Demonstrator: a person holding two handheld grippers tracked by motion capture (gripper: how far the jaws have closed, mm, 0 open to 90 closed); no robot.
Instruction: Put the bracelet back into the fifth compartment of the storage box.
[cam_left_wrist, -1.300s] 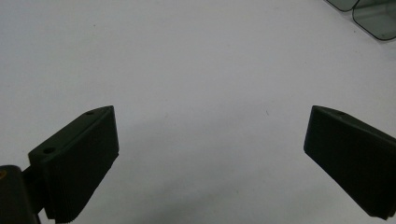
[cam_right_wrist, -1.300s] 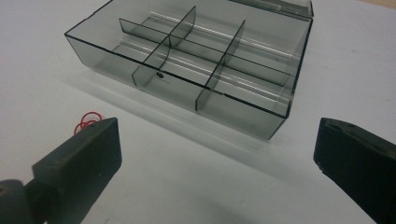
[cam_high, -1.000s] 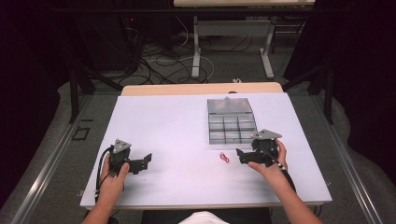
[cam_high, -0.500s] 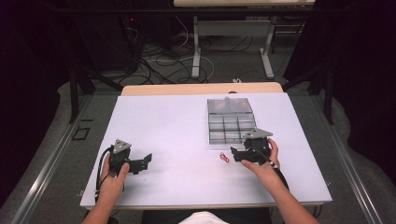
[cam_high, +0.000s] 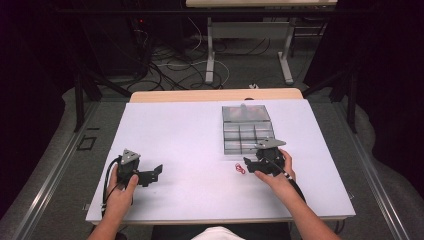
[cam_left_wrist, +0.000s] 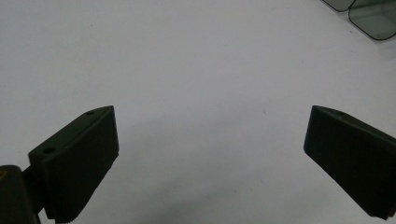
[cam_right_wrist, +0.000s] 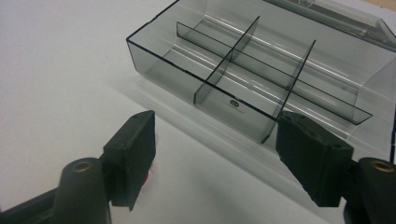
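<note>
Since a second ago the right gripper (cam_high: 248, 164) has crept leftward toward the red rubber band (cam_high: 240, 168), and its jaws have just been closing from wide to a middling gap, with nothing pressed between them yet. That band lies flat on the white table (cam_high: 190, 135), just in front of the clear divided box (cam_high: 247, 131) and right at the gripper's tips; in the right gripper view only a sliver of red (cam_right_wrist: 146, 178) peeks out behind the left-hand jaw, so I cannot tell whether a pad already touches it. By my reading the job is at its start: the band is not picked up, and every compartment of the box that can be seen looks empty, so the grasp, the lift and the drop into a compartment all remain. Farther off, the left gripper (cam_high: 159, 171) rests near the table's front left, its jaws spread wide over bare tabletop, holding nothing.
</note>
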